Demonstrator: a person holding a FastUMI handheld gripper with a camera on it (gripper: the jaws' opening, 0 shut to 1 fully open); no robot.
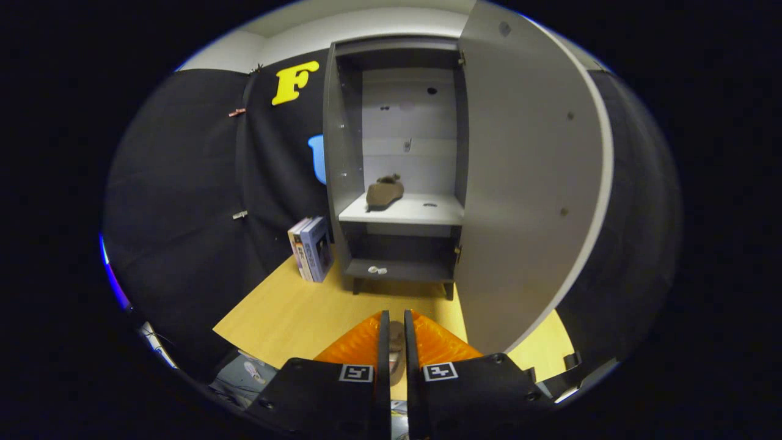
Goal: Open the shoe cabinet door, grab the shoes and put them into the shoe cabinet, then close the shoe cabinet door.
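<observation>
The gripper [396, 330] is nearly closed, pinching a shoe [397, 351]. Ahead, the cabinet [342, 153] door [525, 183] stands open, another shoe [383, 192] on its shelf [421, 214].

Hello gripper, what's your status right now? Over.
Gripper shut on second shoe. Cabinet door open, first shoe on middle shelf. Books left of cabinet, not blocking.

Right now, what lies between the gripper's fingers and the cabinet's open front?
In the gripper view, bare wooden tabletop separates the gripper, shut on a shoe, from the cabinet.
</observation>
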